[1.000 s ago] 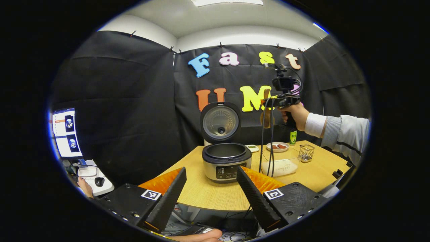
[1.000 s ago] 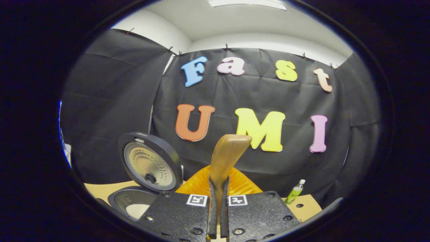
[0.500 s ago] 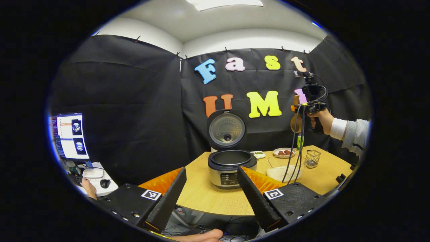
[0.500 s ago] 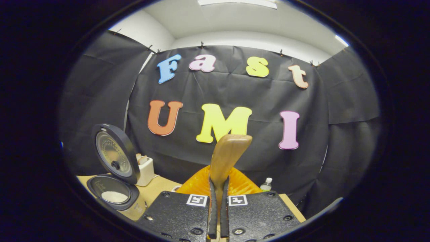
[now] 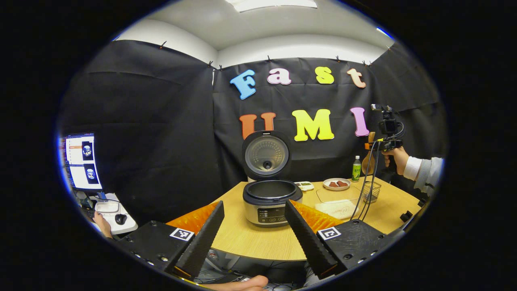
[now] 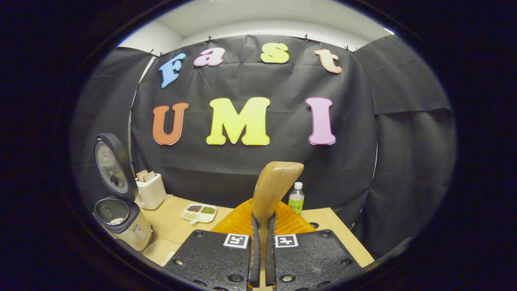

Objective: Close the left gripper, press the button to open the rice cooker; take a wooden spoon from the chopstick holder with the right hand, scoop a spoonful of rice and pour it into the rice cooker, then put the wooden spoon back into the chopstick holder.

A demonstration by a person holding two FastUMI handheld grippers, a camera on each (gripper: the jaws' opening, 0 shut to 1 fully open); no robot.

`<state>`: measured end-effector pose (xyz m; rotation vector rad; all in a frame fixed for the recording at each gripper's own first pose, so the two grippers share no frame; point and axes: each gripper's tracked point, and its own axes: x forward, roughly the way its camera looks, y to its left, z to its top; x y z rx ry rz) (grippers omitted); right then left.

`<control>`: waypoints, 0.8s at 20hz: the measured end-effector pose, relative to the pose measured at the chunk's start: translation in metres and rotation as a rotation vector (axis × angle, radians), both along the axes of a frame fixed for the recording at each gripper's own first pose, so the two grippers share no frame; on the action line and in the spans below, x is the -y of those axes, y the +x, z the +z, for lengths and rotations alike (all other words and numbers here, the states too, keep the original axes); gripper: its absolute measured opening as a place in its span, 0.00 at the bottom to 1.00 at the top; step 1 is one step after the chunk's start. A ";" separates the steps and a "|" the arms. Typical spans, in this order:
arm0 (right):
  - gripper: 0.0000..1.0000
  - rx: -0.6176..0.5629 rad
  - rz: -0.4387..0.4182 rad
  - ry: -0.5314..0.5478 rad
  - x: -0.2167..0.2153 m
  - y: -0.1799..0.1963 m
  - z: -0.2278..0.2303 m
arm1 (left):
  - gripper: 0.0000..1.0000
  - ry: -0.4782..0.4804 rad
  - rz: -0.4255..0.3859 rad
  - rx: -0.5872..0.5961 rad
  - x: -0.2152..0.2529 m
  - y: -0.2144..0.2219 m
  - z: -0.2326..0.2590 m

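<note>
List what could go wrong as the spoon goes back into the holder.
1. The chopstick holder is a small, light wire basket; a spoon lowered off-centre may tip it.
2. Cables hang from the right gripper beside the rice container and could snag it.
3. The wooden spoon is pinched at its handle; it may pivot.

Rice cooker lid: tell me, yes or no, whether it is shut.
No. The lid stands upright behind the open pot.
</note>
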<state>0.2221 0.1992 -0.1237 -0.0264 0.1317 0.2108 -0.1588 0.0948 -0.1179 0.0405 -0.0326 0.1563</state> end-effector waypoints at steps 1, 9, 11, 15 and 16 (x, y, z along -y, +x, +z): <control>0.11 -0.007 -0.020 -0.002 0.012 0.006 -0.009 | 0.95 -0.002 -0.010 0.000 0.004 0.001 0.001; 0.12 -0.067 -0.052 0.045 0.044 0.023 -0.060 | 0.95 -0.019 -0.023 -0.016 0.020 0.028 0.009; 0.12 -0.099 -0.026 0.074 0.039 0.024 -0.072 | 0.95 -0.033 -0.036 -0.023 0.026 0.041 0.012; 0.36 -0.143 0.011 0.150 0.037 0.030 -0.084 | 0.96 -0.023 -0.024 -0.025 0.028 0.072 0.031; 0.48 -0.121 0.012 0.151 0.040 0.030 -0.075 | 0.96 -0.016 -0.024 -0.022 0.030 0.080 0.036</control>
